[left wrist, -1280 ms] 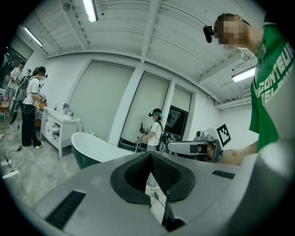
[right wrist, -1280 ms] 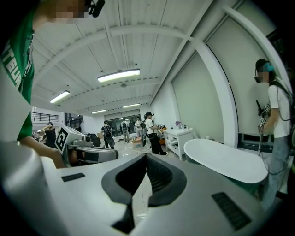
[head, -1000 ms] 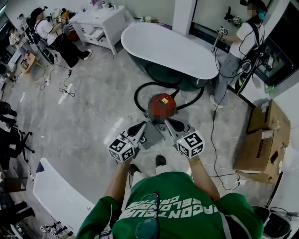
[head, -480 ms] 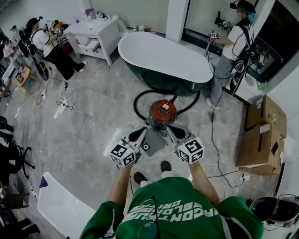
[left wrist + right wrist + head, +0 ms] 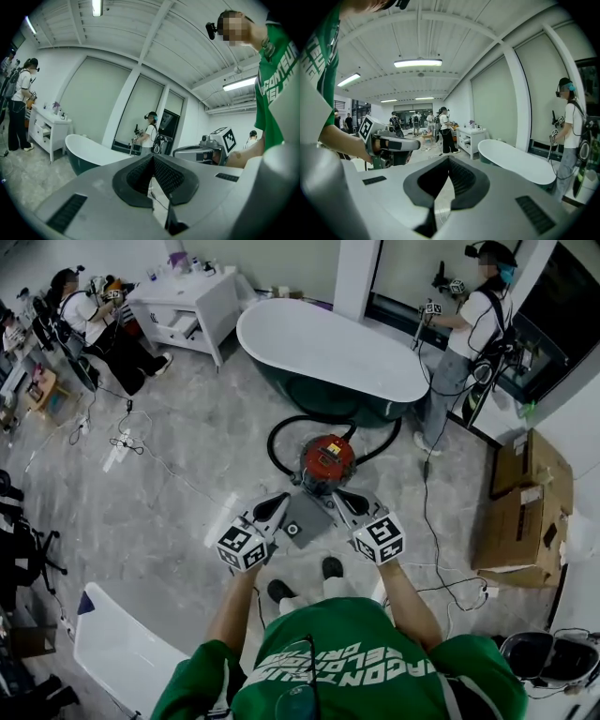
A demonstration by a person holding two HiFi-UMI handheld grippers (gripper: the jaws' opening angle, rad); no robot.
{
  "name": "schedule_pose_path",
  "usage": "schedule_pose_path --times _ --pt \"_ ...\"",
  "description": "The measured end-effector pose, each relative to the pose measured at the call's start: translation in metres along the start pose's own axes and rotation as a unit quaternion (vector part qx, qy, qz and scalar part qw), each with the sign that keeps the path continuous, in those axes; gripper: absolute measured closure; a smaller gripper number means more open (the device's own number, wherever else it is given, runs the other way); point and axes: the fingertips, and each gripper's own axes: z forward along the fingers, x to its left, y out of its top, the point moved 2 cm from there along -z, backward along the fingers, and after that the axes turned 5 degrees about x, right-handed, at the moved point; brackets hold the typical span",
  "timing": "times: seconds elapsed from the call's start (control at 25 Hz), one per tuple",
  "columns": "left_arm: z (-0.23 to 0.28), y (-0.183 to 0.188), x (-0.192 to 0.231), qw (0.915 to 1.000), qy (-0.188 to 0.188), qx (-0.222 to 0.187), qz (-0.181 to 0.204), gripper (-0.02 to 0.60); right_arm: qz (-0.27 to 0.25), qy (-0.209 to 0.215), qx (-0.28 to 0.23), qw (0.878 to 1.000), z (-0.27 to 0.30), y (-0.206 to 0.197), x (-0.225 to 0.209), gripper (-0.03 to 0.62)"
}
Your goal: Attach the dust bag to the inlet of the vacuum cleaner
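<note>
Dust bag [image 5: 302, 521] lay on the floor [image 5: 187, 512] at frame centre, just below the red vacuum cleaner [image 5: 327, 457], between left gripper [image 5: 280, 499] and right gripper [image 5: 336, 494], both closed empty; open floor leftward.

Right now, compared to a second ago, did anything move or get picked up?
Hardly anything. The left tongs and right tongs stayed shut and empty, in the same spot either side of the grey dust bag, which was not picked up. The red vacuum cleaner and the bathtub have not moved. Only the head view itself shifted slightly.
</note>
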Motion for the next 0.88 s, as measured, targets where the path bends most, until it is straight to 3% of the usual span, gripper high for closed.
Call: schedule_pose_path --times 0.4,0.88 --pt "-0.023 -0.042 0.053 0.9987 0.043 0.027 -0.009 0.578 -0.031 0.042 0.025 0.998 0.056 -0.019 0.009 0.586" --pt "-0.029 -0.121 0.125 0.9946 0.077 0.067 -0.018 0.577 -0.047 0.086 0.064 0.993 0.148 -0.079 -0.005 0.585"
